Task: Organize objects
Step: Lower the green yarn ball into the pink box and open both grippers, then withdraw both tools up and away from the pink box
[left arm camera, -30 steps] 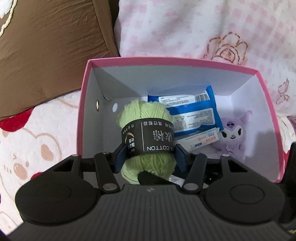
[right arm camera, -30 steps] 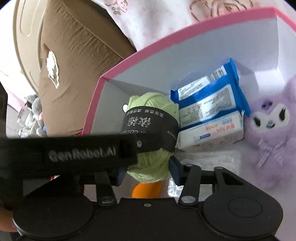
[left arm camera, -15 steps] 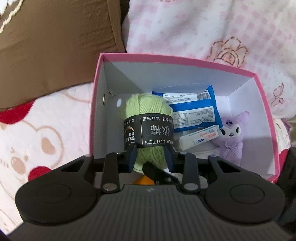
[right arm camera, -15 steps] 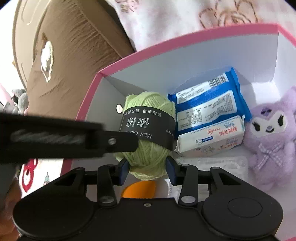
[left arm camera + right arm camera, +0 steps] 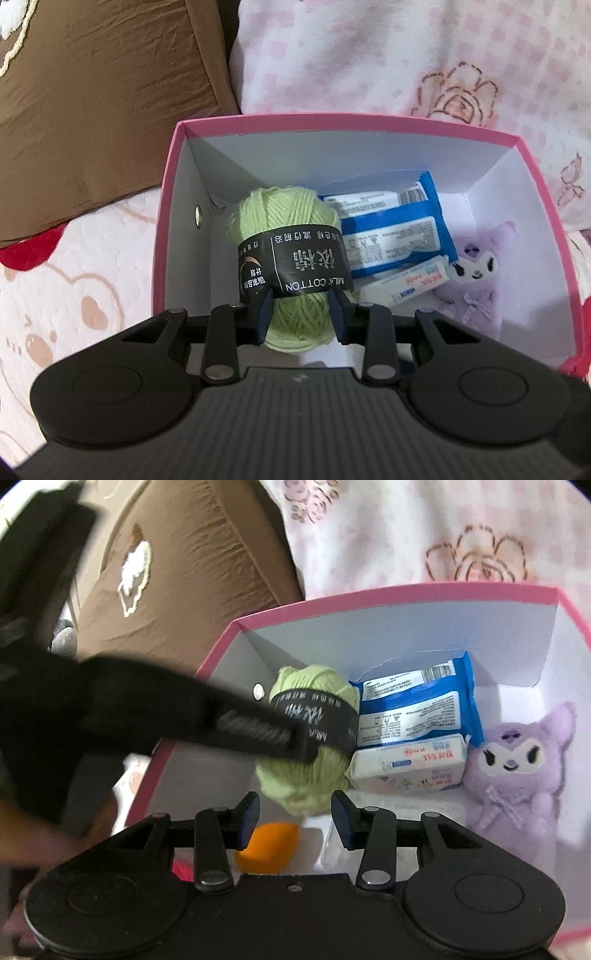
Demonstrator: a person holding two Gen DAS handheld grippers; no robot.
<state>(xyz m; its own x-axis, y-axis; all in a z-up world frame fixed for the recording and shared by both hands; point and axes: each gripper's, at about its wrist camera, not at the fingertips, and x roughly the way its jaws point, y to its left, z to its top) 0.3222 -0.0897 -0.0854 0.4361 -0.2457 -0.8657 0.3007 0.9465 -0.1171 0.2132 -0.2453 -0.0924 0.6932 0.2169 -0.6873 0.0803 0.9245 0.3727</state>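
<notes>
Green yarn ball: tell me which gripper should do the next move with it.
Left. The left gripper is clamped on the green yarn ball below its black label, inside the pink box. The right gripper hangs short of the ball, nothing between its pads, with an orange object beneath.

Right claw gapes empty above orange sponge, near green yarn.

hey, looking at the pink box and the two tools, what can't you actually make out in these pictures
- Orange object: right wrist view, mostly hidden behind the right tool; identity unclear.
- Left tool: blurred in that view; its pad contact shows only in the left wrist view, pressed on the green yarn ball.
- Box floor near the front wall: left wrist view, covered by the tool body.
- Blue packet: print too small to read.
</notes>
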